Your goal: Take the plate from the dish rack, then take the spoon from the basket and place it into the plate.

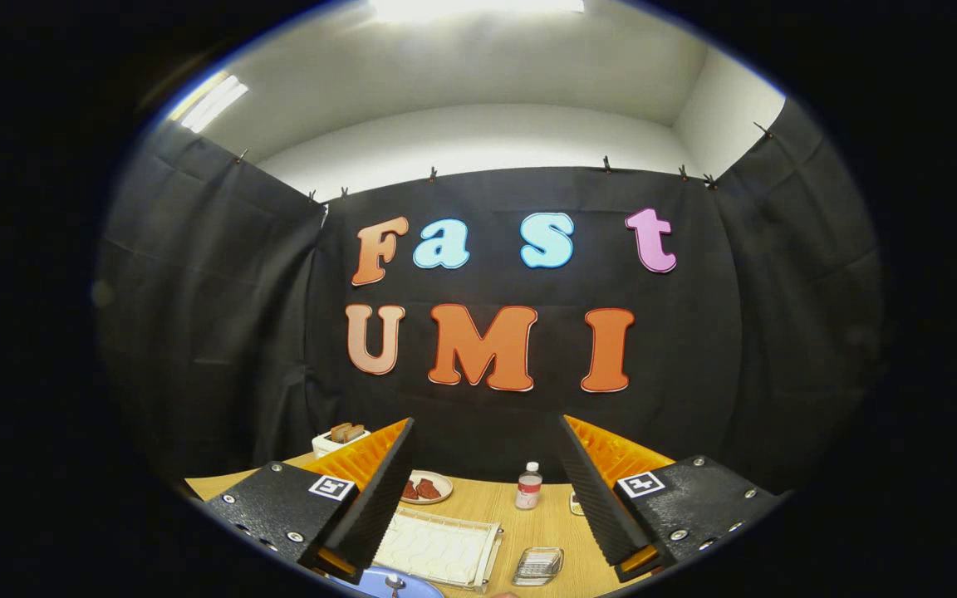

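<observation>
Gripper [487, 490] held high over the desk [487, 507], its 2 fingers spread wide w/ nothing between them, aimed at the booth wall rather than down at the work. Just below the fingers, at the desk's near edge, a blue plate [370, 583] lies flat w/ what looks like a spoon [395, 584] on it, as the task wants, beside a white wire rack [439, 548]. Beyond: a small clear dish [538, 566], a bottle [528, 486], a plate of food [427, 487] and a toaster [337, 438] toward the far edge.

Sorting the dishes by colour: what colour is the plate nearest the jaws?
Light blue plate, gripper view, beneath the open gripper.
</observation>
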Demonstrator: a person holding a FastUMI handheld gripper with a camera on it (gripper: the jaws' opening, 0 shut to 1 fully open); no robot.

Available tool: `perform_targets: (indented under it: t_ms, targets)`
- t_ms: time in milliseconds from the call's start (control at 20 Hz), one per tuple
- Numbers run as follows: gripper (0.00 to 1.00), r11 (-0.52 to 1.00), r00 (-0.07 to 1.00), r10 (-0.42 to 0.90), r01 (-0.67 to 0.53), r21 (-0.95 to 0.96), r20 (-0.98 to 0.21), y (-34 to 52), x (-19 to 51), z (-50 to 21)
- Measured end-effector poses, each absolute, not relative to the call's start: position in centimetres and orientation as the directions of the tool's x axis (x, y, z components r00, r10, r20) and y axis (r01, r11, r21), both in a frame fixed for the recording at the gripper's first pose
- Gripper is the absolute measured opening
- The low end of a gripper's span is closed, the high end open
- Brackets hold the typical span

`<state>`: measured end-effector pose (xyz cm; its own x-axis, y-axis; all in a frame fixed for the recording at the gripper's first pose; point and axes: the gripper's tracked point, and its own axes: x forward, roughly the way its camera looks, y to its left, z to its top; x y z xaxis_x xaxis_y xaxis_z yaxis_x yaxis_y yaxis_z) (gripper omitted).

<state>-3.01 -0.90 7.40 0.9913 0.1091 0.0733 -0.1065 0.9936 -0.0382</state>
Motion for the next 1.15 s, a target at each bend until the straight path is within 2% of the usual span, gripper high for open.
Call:
perform_targets:
  t_ms: [1150]
  targets:
    - [0.99,0.993,0.991,0.114,-0.111,-0.035,0.074,-0.88,-3.54,7.36]
